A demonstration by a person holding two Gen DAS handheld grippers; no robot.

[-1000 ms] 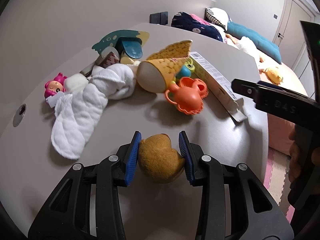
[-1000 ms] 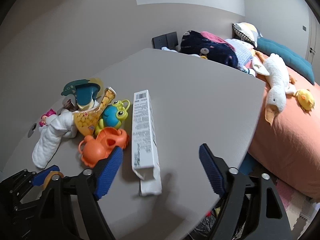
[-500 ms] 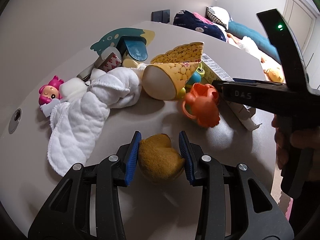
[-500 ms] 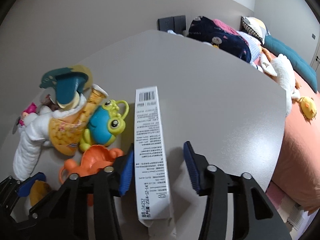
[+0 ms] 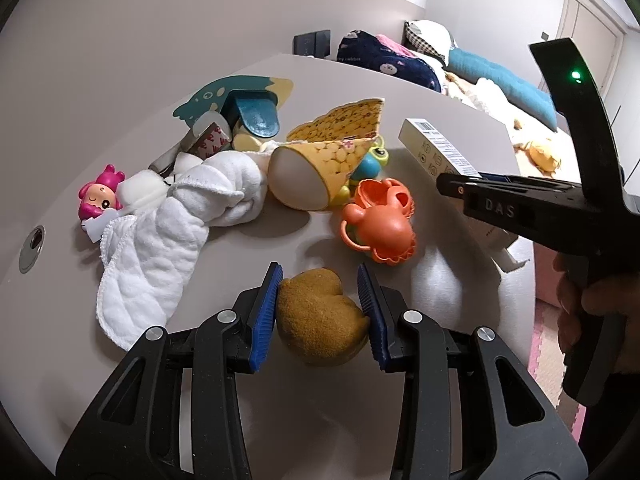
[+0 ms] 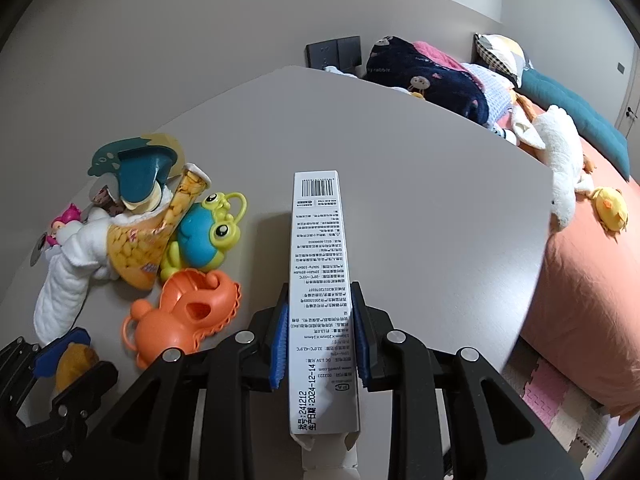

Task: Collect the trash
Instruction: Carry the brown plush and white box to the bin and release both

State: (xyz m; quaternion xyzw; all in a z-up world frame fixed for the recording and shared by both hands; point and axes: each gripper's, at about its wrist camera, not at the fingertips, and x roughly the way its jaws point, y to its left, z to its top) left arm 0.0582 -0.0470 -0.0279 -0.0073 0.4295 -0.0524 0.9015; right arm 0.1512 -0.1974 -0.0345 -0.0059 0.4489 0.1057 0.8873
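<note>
A long white printed box (image 6: 318, 232) lies on the grey table (image 6: 420, 208), pointing away from me. My right gripper (image 6: 320, 296) straddles its near half. Its jaws are closing, and the blue pads (image 6: 280, 336) touch both long sides. In the left wrist view the same box (image 5: 436, 148) runs under the right gripper (image 5: 444, 186), held by a hand at the right edge. My left gripper (image 5: 319, 270) is shut on a brown fuzzy plush (image 5: 316, 320) that rests on the table, near its front.
An orange toy crab (image 5: 380, 224) sits just left of the box. Behind it lie a frog toy (image 6: 204, 236), a yellow snack bag (image 5: 332, 160), a white cloth (image 5: 160, 248) and a pink doll (image 5: 100, 200). The table edge and a bed (image 6: 580, 280) are to the right.
The right gripper came in over the white box and its jaws narrowed from wide apart onto the box's sides. The orange crab got turned. The left gripper and plush stayed put.
</note>
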